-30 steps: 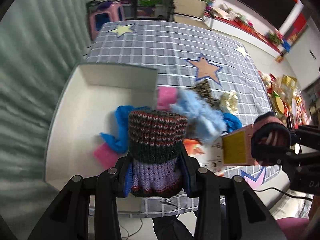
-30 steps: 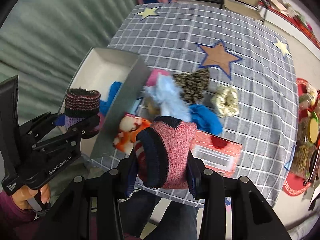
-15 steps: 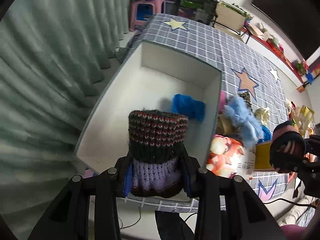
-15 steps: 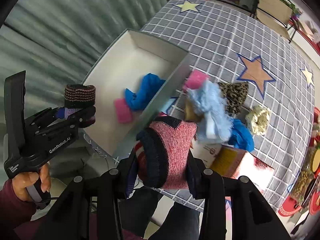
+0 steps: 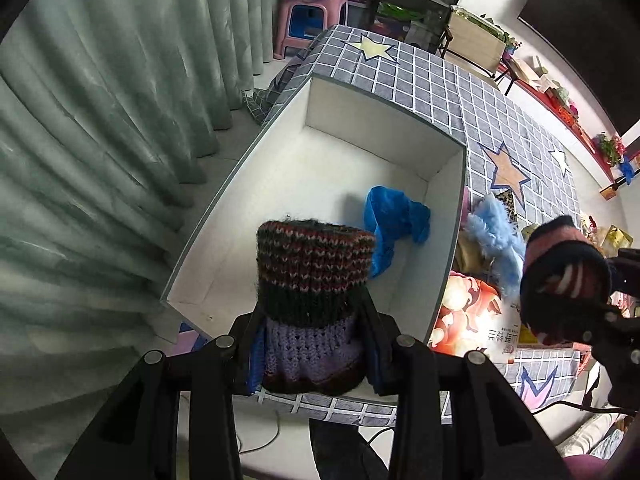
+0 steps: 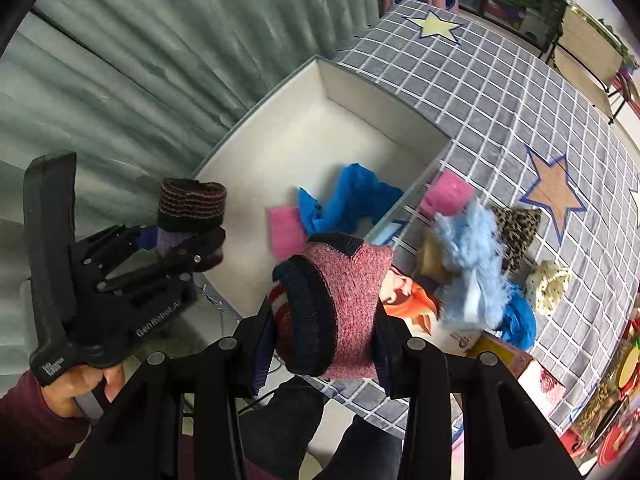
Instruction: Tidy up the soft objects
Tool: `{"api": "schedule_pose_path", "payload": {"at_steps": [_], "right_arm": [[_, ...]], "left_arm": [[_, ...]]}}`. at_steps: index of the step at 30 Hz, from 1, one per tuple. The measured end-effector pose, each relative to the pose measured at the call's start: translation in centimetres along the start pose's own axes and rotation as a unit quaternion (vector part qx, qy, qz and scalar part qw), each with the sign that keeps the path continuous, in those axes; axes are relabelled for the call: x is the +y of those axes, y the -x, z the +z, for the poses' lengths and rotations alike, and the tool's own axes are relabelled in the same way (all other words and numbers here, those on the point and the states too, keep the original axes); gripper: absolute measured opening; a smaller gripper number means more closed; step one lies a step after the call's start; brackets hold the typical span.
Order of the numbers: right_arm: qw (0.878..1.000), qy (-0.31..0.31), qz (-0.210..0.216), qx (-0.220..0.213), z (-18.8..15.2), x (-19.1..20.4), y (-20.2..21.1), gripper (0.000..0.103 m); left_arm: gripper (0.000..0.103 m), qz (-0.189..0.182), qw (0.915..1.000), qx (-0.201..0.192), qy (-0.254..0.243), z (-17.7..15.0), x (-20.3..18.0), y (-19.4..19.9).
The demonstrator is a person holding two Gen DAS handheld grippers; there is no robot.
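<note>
Left gripper (image 5: 314, 344): closed on a striped knitted roll (image 5: 314, 280), which is held above the near edge of the white box (image 5: 280, 168).
Right gripper (image 6: 320, 340): clamped around a pink sock roll (image 6: 336, 300), held above the table edge beside the box.
Box contents: a blue cloth (image 6: 348, 200) and a pink pad (image 6: 285, 232) are seen inside.
Table (image 6: 500, 92): a fluffy light-blue item (image 6: 472, 264), a leopard-print piece (image 6: 516, 228) and a cream scrunchie (image 6: 550, 286) are laid right of the box.

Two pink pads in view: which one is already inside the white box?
The pink pad beside the blue cloth on the box floor. The other pink pad lies outside the wall, on the checked tablecloth.
</note>
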State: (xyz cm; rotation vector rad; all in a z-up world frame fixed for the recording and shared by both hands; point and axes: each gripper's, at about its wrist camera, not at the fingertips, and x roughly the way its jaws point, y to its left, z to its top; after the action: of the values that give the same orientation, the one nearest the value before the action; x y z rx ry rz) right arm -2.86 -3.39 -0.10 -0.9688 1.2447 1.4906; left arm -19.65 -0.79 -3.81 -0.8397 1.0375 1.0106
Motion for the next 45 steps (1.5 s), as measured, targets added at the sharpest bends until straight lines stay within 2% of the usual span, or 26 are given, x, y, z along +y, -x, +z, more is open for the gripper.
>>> {"api": "schedule_pose_path", "payload": {"at_steps": [20,45], "right_arm": [[1.000,0.030,0.007,0.004,2.5,2.4,-1.3,0.043],[0.999,0.032,0.009,0.011,4.1,2.3,-2.5,0.043]], "left_arm": [[0.043,0.010,0.9999,0.007,0.011,0.2,0.9,-1.1],[0.043,0.019,0.9996,0.019,0.007,0.9,1.3,-2.3]]}}
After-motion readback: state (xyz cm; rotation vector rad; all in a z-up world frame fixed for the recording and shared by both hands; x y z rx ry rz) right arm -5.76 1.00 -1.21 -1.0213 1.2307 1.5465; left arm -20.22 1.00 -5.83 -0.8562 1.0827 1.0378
